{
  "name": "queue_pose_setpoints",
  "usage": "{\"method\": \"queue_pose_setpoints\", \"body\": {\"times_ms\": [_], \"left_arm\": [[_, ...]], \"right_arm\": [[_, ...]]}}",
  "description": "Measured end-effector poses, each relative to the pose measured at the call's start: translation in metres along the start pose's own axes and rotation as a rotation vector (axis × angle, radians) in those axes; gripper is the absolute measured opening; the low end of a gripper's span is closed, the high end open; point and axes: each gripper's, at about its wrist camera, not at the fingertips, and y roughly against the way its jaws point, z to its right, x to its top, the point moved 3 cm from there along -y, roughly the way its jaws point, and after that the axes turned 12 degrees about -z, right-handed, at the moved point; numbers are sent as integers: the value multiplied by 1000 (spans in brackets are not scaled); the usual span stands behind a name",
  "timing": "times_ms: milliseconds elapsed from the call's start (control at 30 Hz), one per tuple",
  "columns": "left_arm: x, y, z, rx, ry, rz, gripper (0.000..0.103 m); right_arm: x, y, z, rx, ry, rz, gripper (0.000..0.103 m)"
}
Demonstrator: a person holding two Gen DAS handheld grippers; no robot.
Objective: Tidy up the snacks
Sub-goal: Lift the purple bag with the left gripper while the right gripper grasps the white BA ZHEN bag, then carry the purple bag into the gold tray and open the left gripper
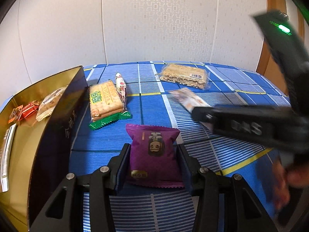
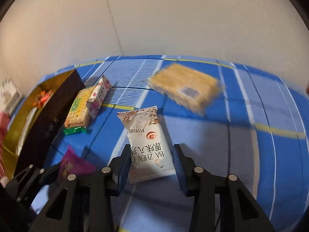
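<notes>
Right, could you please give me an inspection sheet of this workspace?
Surface: blue checked cloth, snacks scattered.
Job's things: black gold-lined box holding several snacks; green-ended cracker pack and floral sachet beside it; clear-wrapped grain bar farther back.
Clutter: nothing seen.
Grippers: left claw straddles purple foil packet, grip unclear; right claw holds white printed packet.
Cables: nothing seen.
Surroundings: white patterned wall, wooden frame.

One purple packet (image 1: 154, 154), one white packet (image 2: 148, 145), one cracker pack (image 1: 105, 100), one floral packet (image 1: 121, 89), one rice-bar pack (image 1: 184, 75), one box (image 1: 58, 119).
</notes>
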Motion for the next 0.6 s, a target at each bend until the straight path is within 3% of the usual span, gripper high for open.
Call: {"method": "queue_pose_setpoints", "body": {"times_ms": [167,367,600], "left_arm": [[2,0,1,5,0,-23,48],[5,3,0,-48,46,-75,47],[3,16,10,-71,22,-71,44]], "right_arm": [[-28,15,12,92,-112,86,43],[-30,17,8,73,-76,96,43],[-30,15,7,61,-65,103,43]]}}
